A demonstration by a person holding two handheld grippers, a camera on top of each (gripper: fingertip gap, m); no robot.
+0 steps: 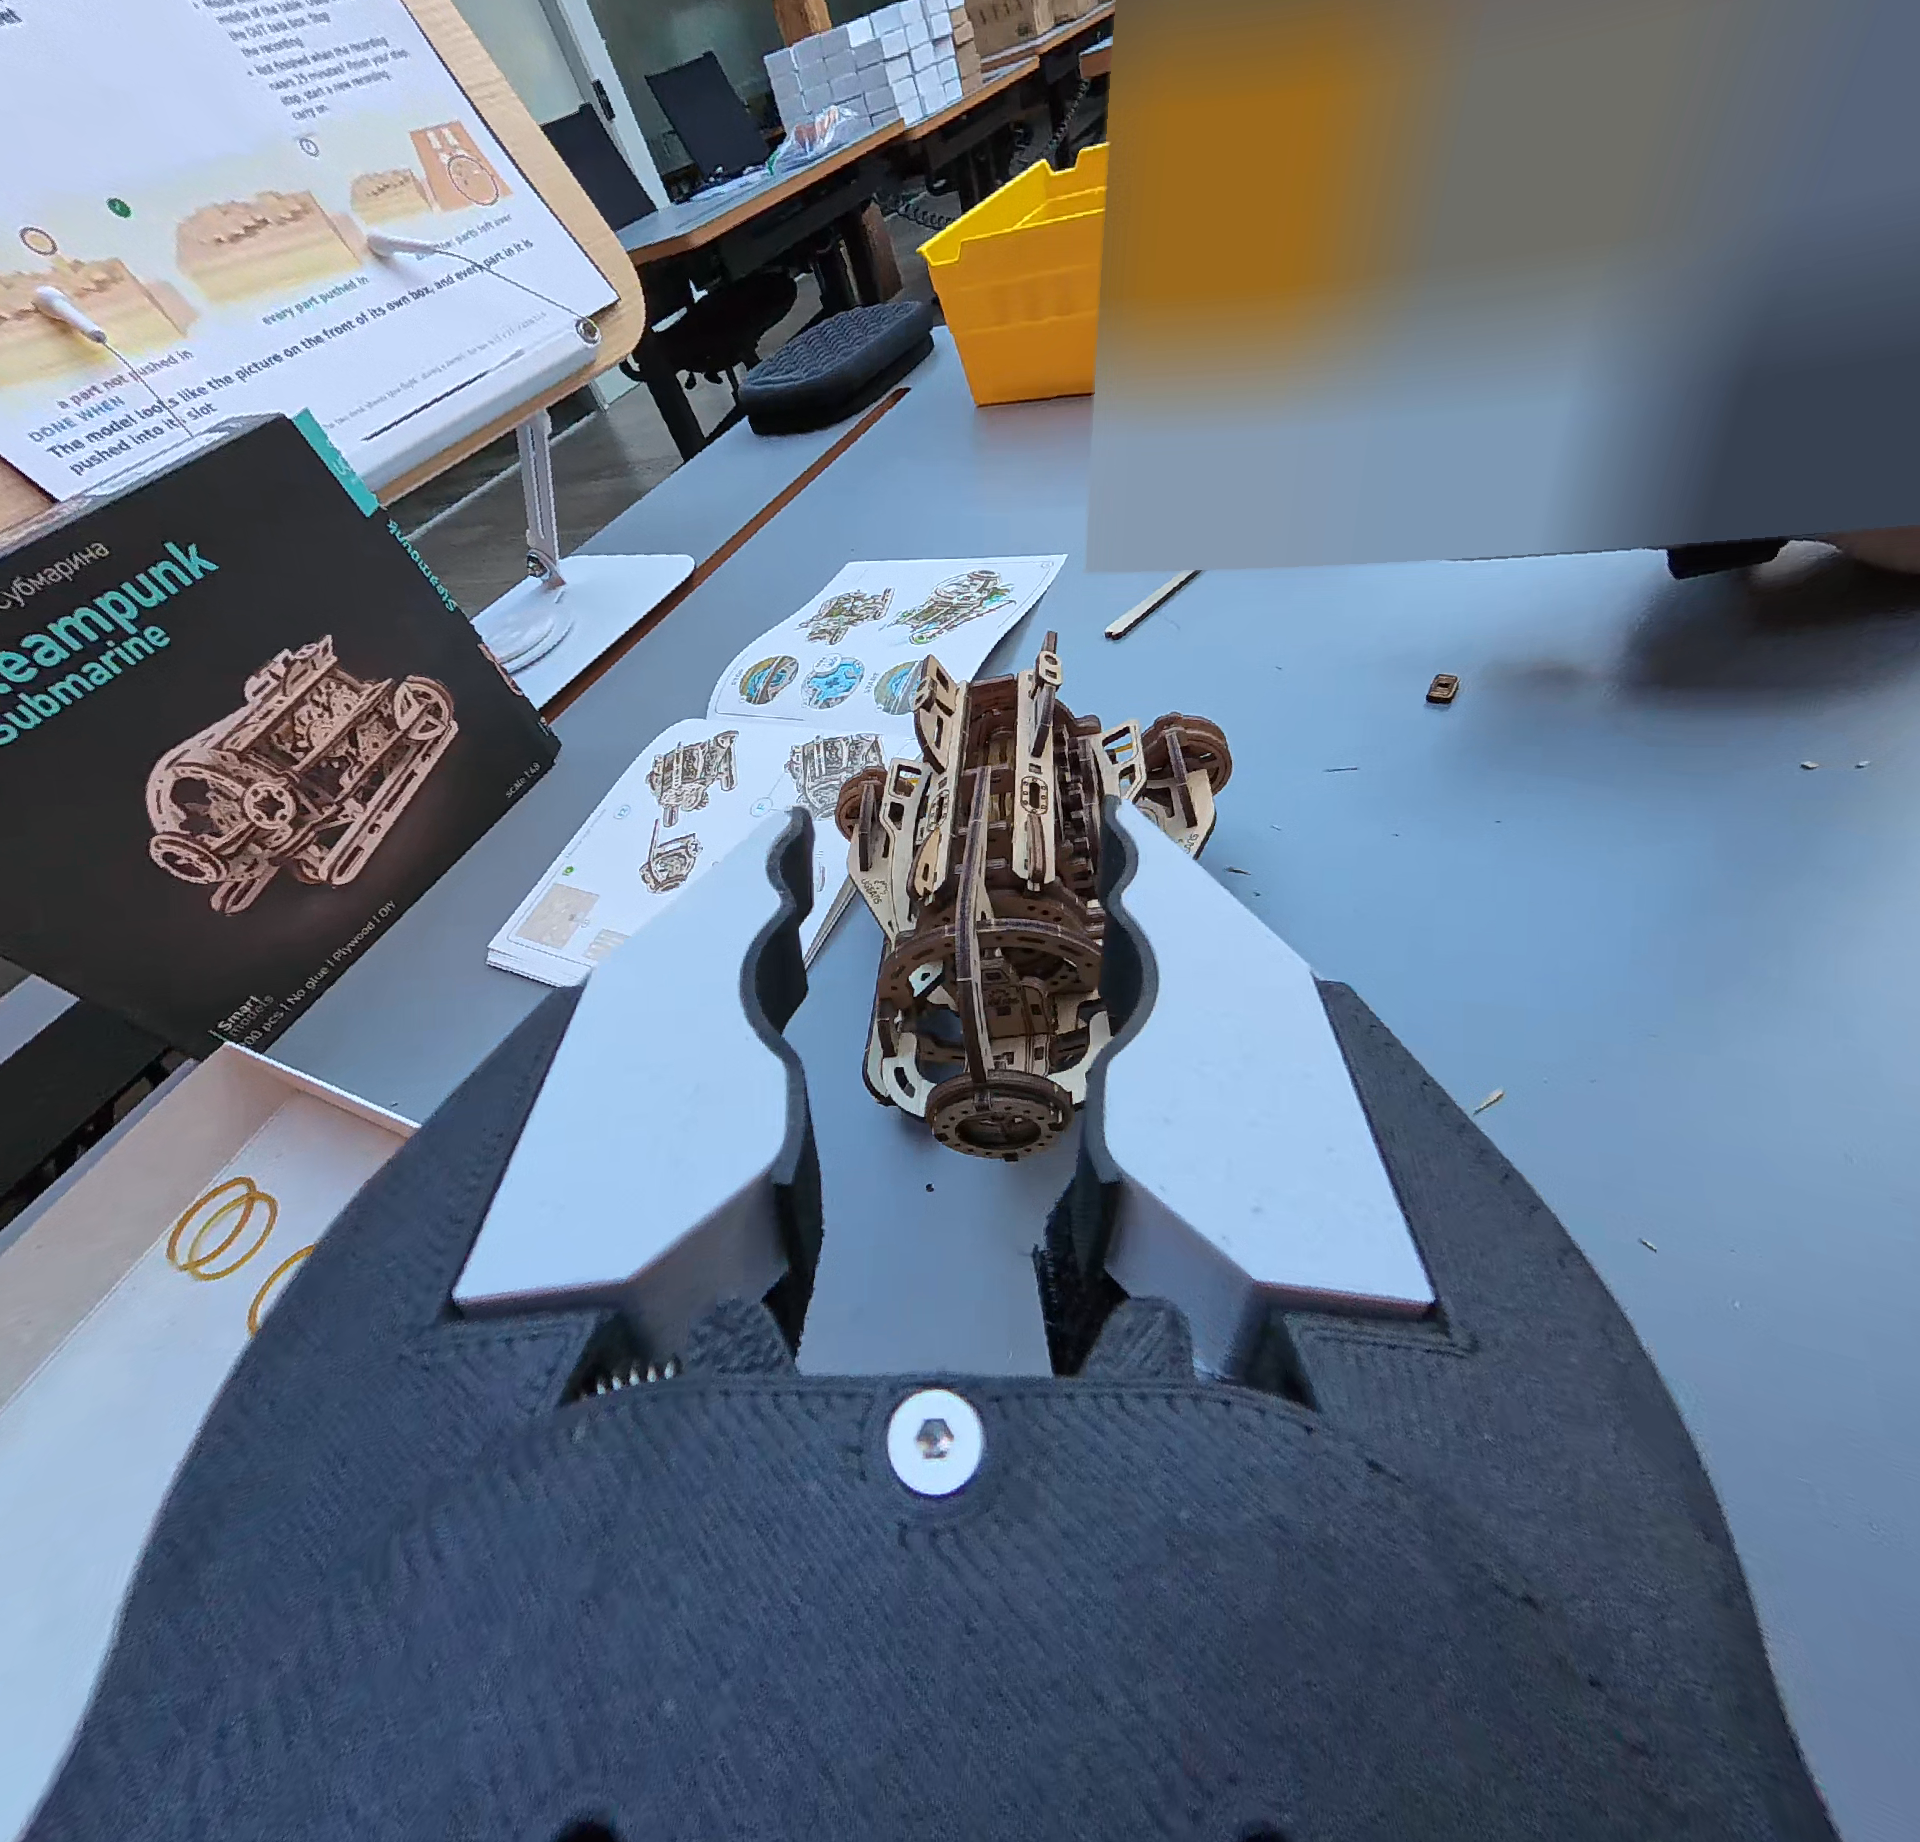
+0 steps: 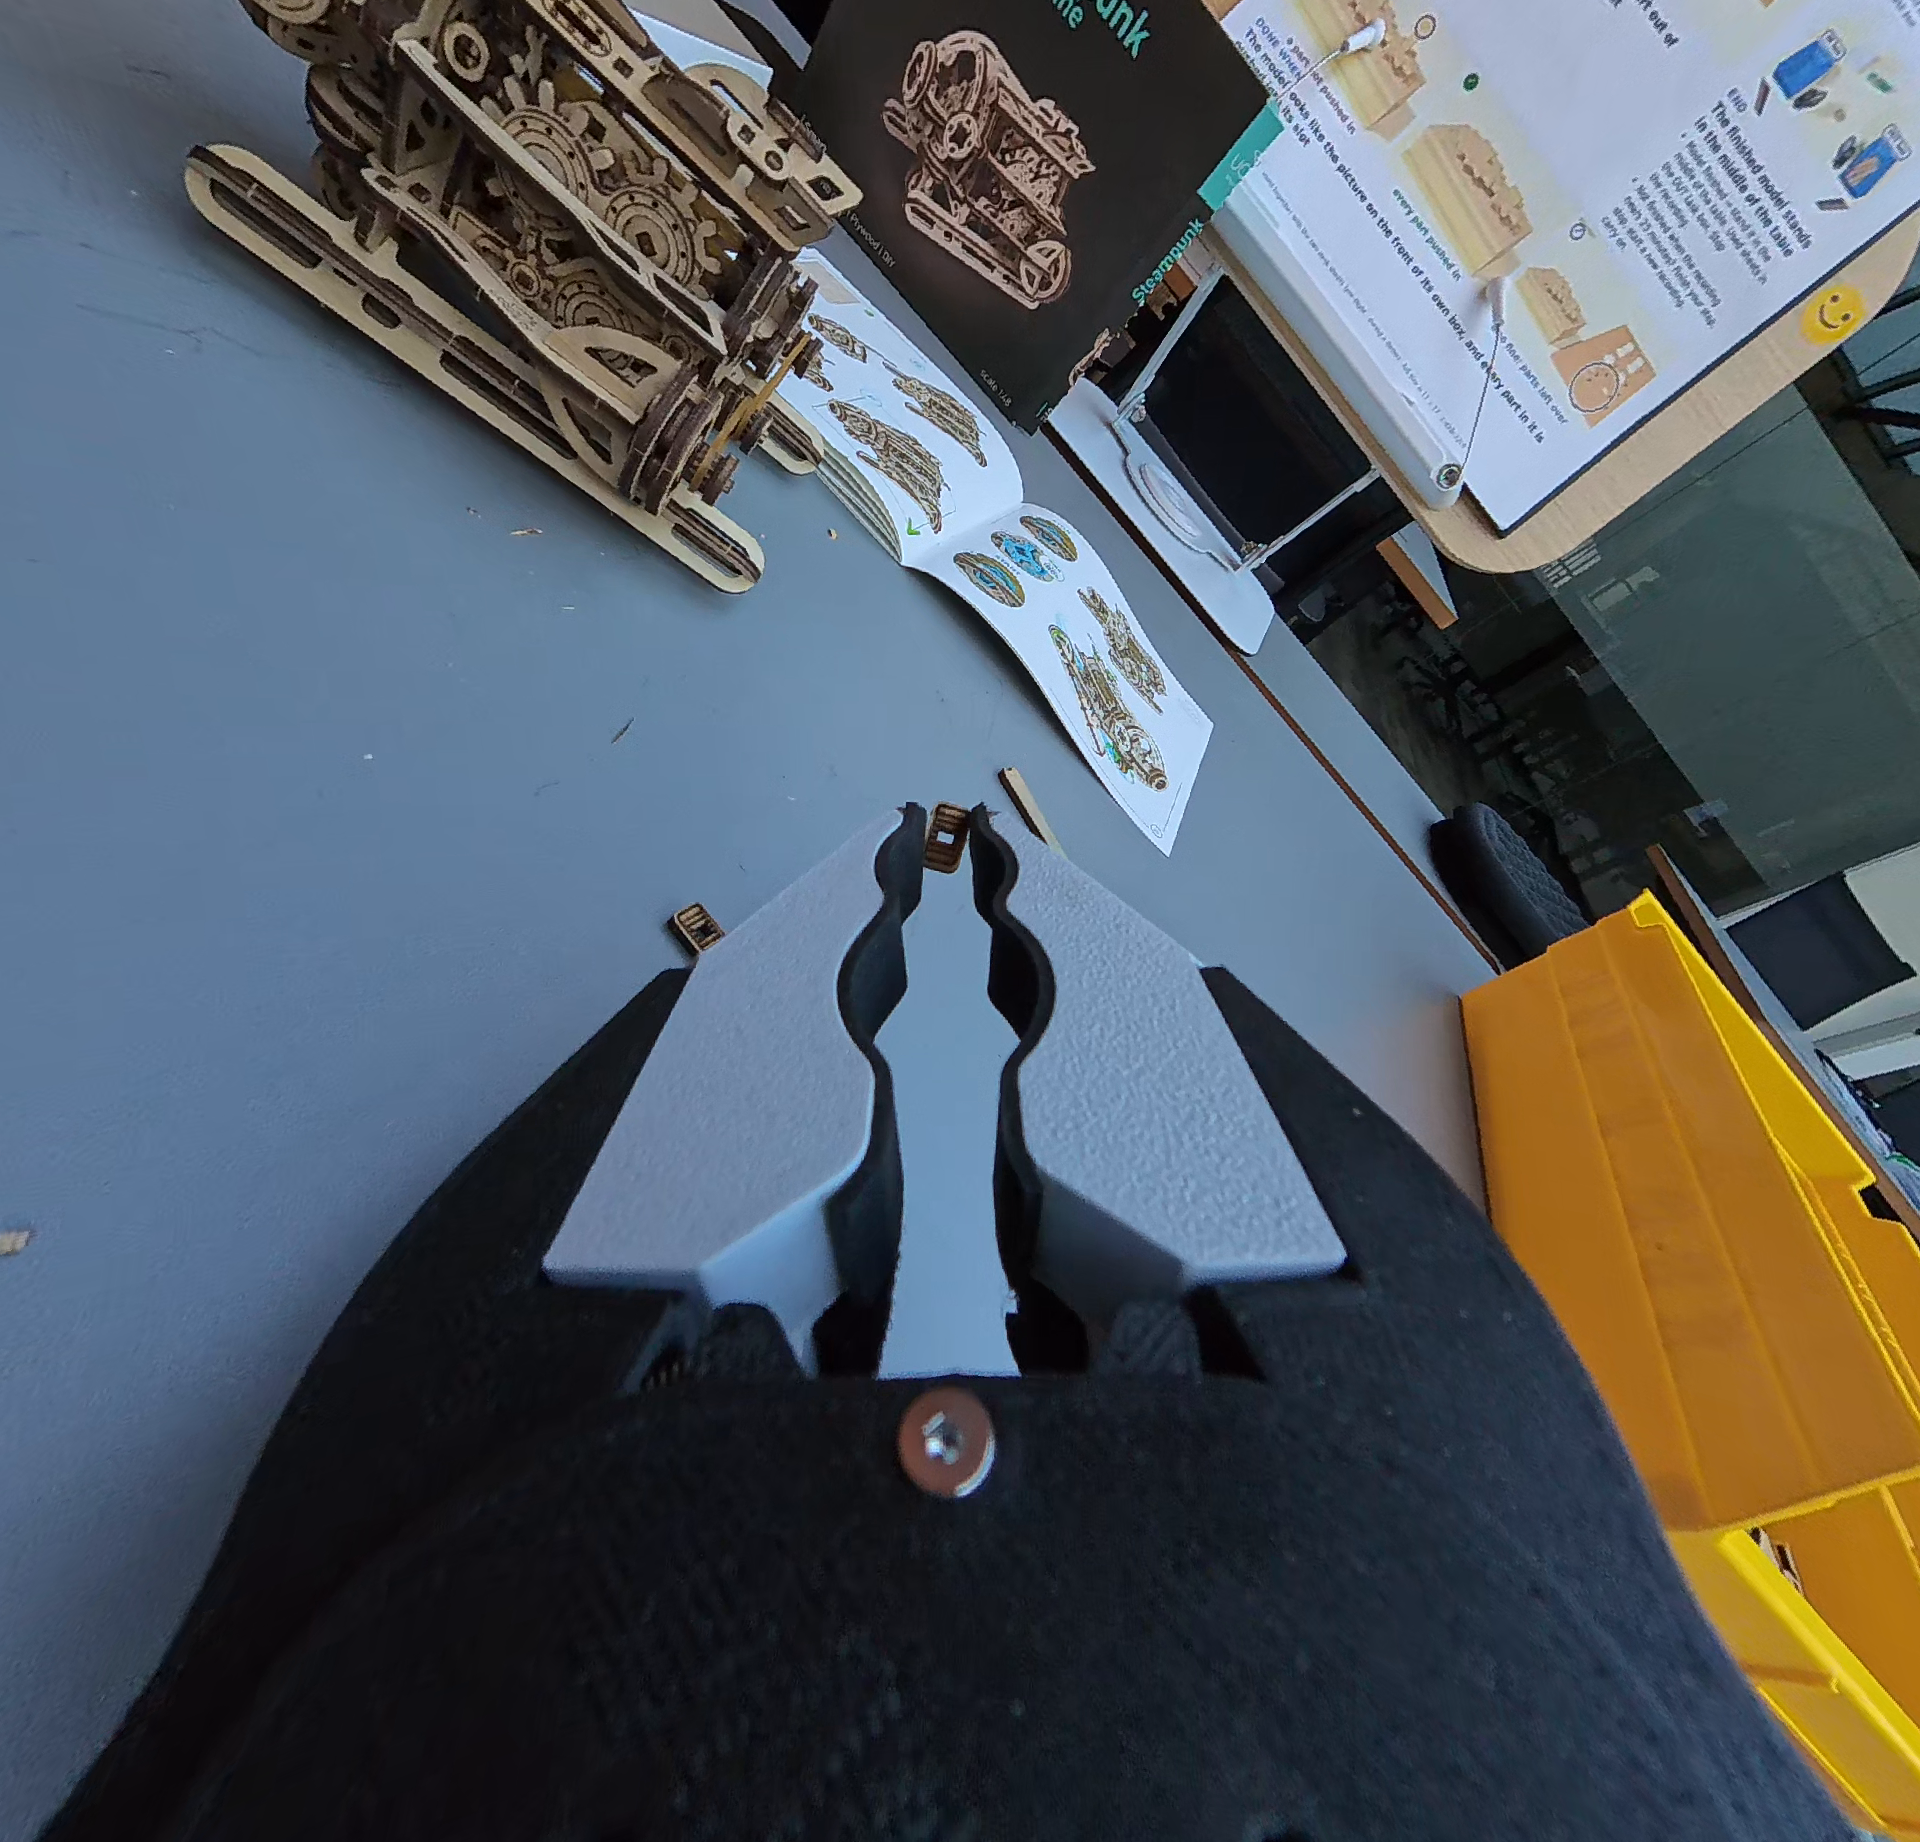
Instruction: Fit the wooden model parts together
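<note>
The wooden model stands on the grey bench, well in from its edges. It is a dense laser-cut plywood build: pale panels with dark burnt edges, stacked gears and round wheels, a ringed hub at the near end, and in the right wrist view two long slotted runners under it.

The left tool is spread wide with the model between its fingers; whether the pads touch it cannot be told. The right tool is narrowed onto a small wooden part at its tips, low over the bench. A second small piece lies just beside its left finger.

Writing shows on a dark kit box, an open picture booklet beside the model, and an instruction sheet on a stand at the bench's far edge. A yellow bin sits toward a far corner.
</note>
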